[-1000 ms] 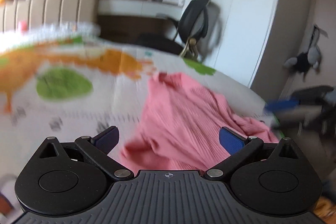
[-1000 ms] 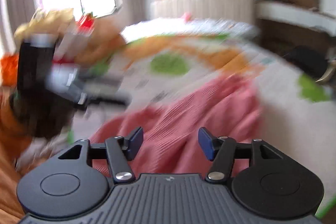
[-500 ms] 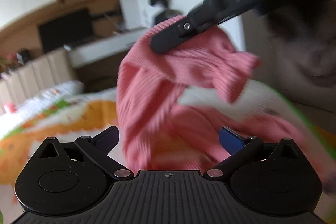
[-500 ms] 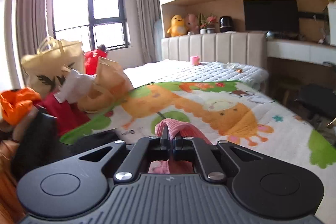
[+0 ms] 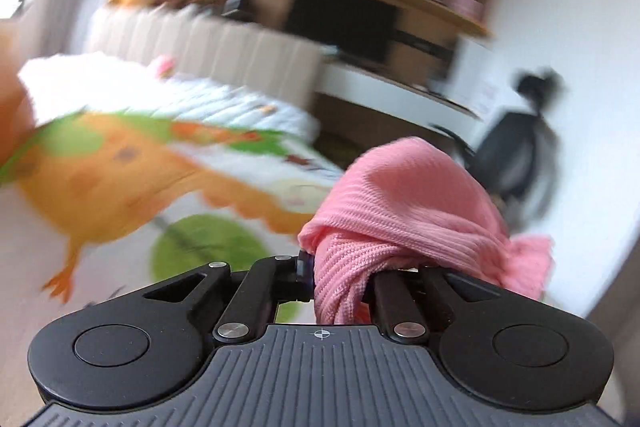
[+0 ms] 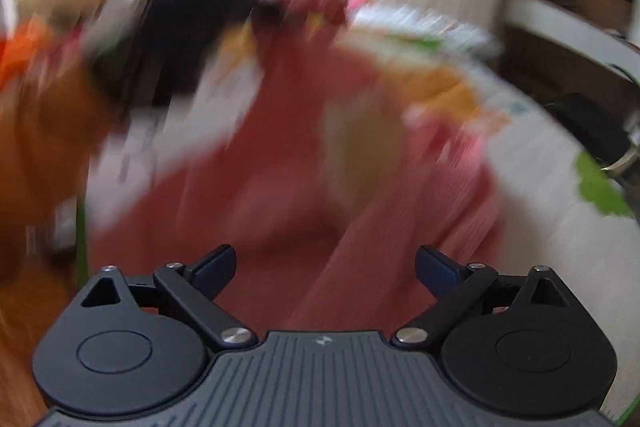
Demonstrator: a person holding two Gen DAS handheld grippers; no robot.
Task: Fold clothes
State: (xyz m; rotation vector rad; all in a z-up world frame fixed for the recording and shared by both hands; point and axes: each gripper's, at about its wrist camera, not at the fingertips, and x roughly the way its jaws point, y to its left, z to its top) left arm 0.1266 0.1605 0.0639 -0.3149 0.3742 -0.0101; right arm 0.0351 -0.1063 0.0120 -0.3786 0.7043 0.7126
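Now pink sweater (image 5: 404, 211) inside left claw (image 5: 340, 273).

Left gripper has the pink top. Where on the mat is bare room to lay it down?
From the left wrist view, the cartoon mat lies bare left of the pink knit top that the left gripper clamps, up to the white bedding. In the blurred right wrist view, the top crowds the space before the open right gripper.
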